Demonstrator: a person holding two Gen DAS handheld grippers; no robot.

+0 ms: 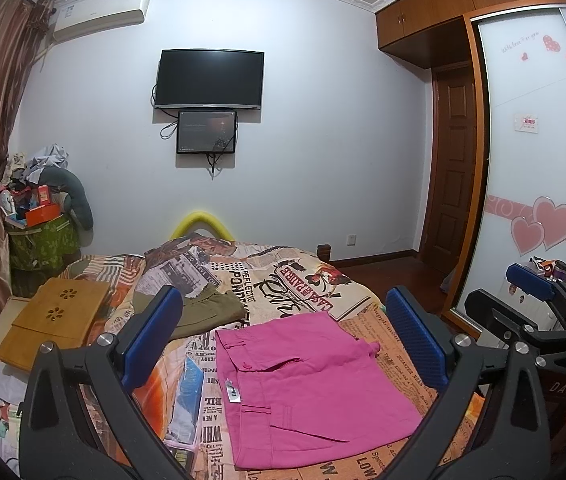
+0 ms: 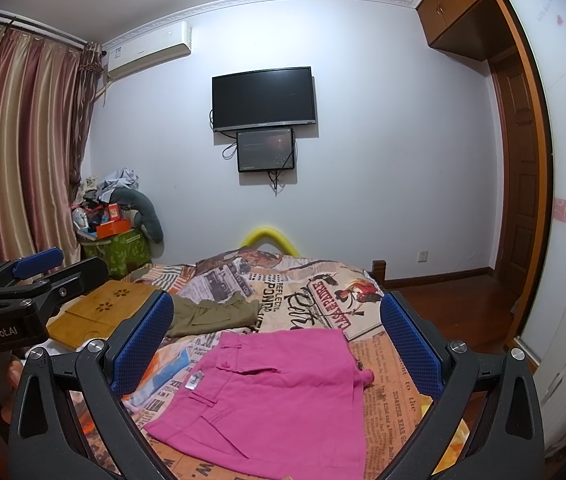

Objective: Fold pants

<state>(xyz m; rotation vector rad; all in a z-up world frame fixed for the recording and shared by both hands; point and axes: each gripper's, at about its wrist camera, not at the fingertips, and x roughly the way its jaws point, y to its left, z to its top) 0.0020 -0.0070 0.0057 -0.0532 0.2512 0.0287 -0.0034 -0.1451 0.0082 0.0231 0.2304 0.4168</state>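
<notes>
Bare bedspread (image 1: 395, 344) lay open to the right of the pink pants (image 1: 307, 384), giving a free approach from that side; olive trousers (image 1: 211, 310) lay just beyond their far-left corner; a wooden lap tray (image 1: 55, 320) blocked the bed's left edge; a blue plastic packet (image 1: 189, 396) lay just beside the pants' left edge.

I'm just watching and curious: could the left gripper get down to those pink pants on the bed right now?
Probably yes. The left gripper is open and holds nothing, and the pink pants lie flat on the bedspread right below and ahead of it. Nothing lies on them; the olive pants are farther back.
</notes>
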